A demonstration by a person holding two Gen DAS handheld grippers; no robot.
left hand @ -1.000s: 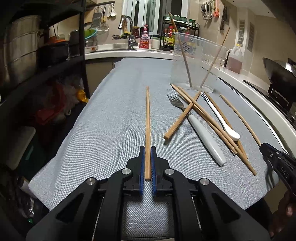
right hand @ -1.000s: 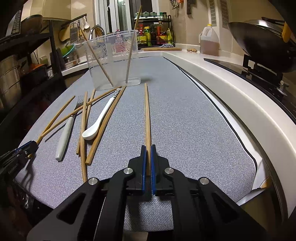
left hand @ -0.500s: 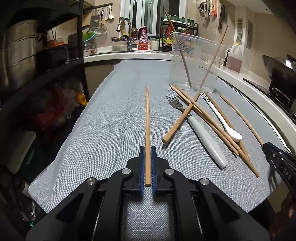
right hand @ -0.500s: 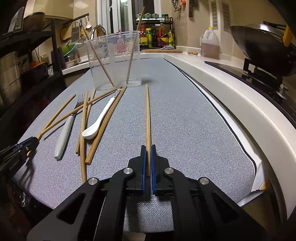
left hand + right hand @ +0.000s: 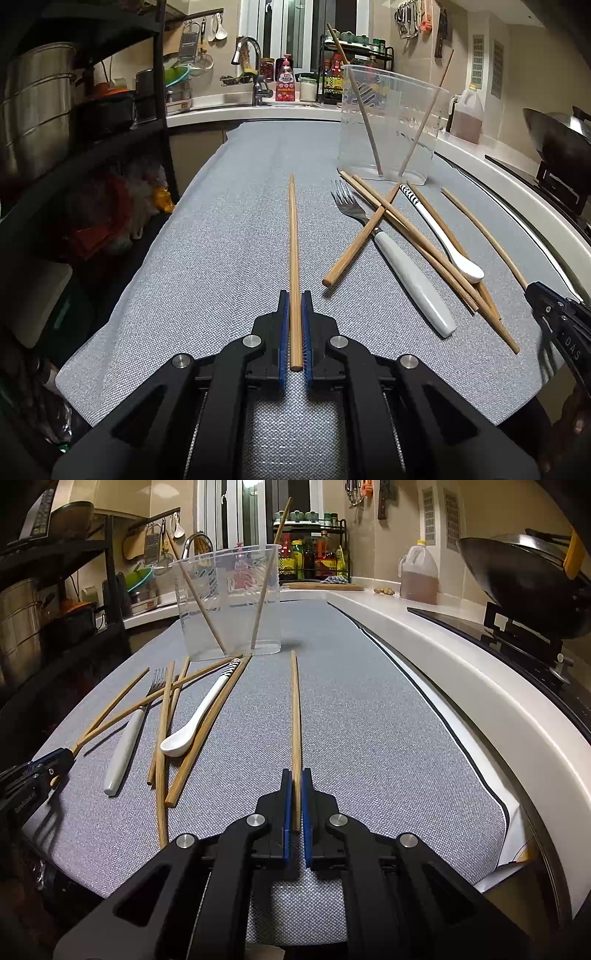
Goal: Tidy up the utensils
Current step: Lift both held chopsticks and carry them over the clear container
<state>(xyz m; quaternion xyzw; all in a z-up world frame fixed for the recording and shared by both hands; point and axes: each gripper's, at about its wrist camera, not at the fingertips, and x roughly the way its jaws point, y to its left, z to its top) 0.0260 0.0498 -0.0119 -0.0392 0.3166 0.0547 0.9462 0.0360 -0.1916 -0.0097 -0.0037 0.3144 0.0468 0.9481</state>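
Chopstick (image 5: 293, 240) clamped in my left tool (image 5: 294, 308), another chopstick (image 5: 296, 716) pinched in my right tool (image 5: 295, 786), both pointing toward the clear plastic cup (image 5: 391, 122). The cup holds two sticks upright; just before it on the table (image 5: 229, 240) lie loose chopsticks (image 5: 424, 240), fork (image 5: 402, 273), white spoon (image 5: 447, 240).

Home kitchen: sink faucet (image 5: 248, 50), wok (image 5: 524, 587), condiment rack (image 5: 312, 550).

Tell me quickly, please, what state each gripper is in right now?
Left gripper: closed on a chopstick, which points forward over the grey mat.
Right gripper: closed on another chopstick, also pointing forward.
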